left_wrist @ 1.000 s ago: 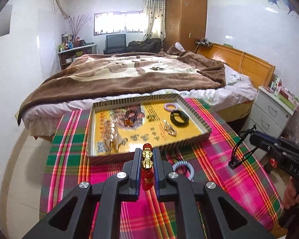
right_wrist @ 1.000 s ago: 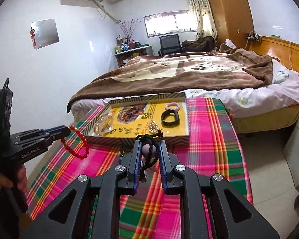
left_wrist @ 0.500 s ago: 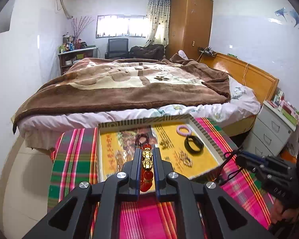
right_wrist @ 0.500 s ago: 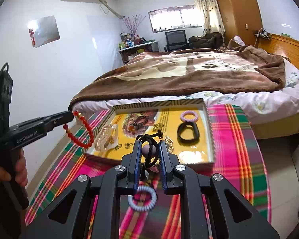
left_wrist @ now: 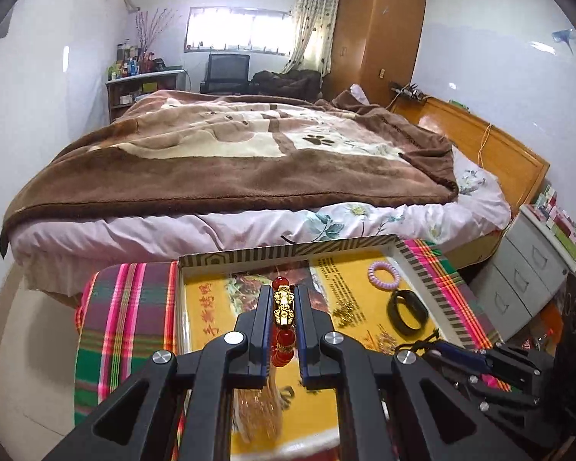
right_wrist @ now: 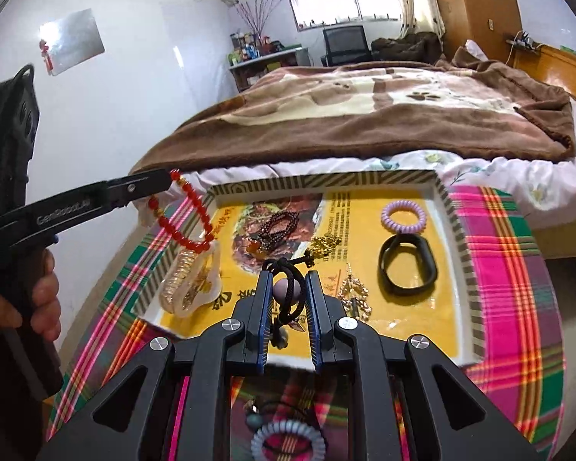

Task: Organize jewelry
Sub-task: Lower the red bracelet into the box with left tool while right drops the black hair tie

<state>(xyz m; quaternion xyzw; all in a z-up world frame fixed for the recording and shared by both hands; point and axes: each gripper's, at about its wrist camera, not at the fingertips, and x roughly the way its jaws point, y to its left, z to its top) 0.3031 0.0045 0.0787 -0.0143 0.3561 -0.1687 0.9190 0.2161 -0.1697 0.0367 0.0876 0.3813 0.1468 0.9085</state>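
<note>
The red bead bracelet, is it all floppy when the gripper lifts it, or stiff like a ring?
Probably floppy: the red bead bracelet hangs from the left gripper as a sagging loop over the tray. Its round beads look smooth and hard, so it may swing easily, and might roll a little once set down.

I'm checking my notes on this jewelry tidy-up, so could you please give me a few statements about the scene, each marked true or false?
1. The left gripper is shut on a red bead bracelet. True.
2. The right gripper is open and holds nothing. False: it is shut on a black cord pendant.
3. The black band lies inside the tray. True.
4. The purple coil hair tie lies on the plaid cloth outside the tray. False: it lies in the tray, beside the black band.
</note>
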